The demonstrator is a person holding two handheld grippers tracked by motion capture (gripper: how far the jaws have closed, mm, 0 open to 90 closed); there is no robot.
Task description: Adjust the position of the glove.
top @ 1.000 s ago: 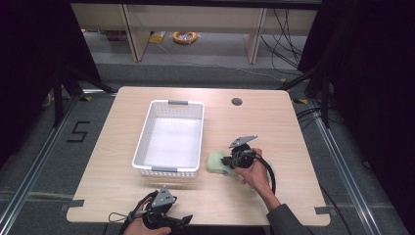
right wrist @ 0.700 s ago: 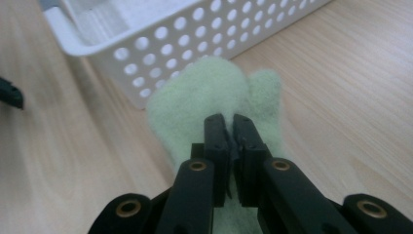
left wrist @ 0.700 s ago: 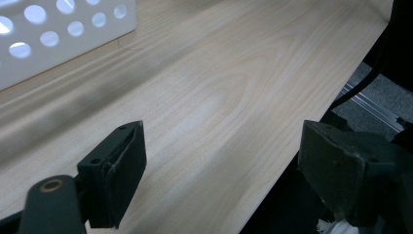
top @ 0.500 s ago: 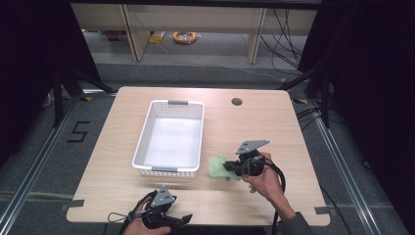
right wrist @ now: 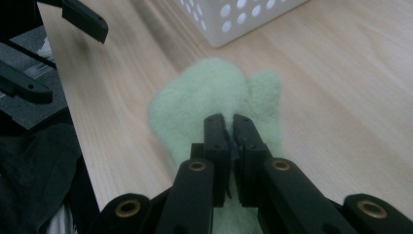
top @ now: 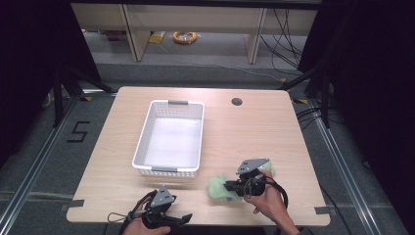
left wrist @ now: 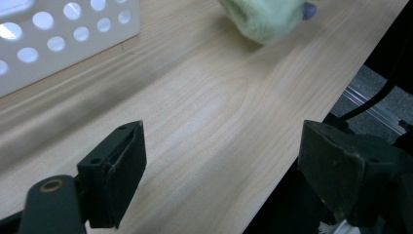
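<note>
A fuzzy pale-green cloth point(top: 217, 189) lies on the wooden table point(top: 254, 132), near its front edge and right of centre. My right gripper point(top: 230, 186) points left at it with its jaws shut on the cloth's near part. In the right gripper view the jaws point(right wrist: 229, 119) are pressed together over the green cloth point(right wrist: 209, 97). My left gripper point(top: 182, 218) rests at the front edge with its jaws wide open and nothing between them. The left gripper view has the cloth point(left wrist: 265, 17) far ahead of the open left gripper point(left wrist: 219, 146).
A white perforated basket point(top: 142, 142) stands left of centre, holding nothing, with its short near wall close behind the cloth. A round cable hole point(top: 237, 102) sits near the table's far edge. Black curtains and floor rails flank the table.
My right gripper has moved toward the table's front edge, and the green cloth has come along with it, away from the basket's corner. The left gripper has stayed in place.
</note>
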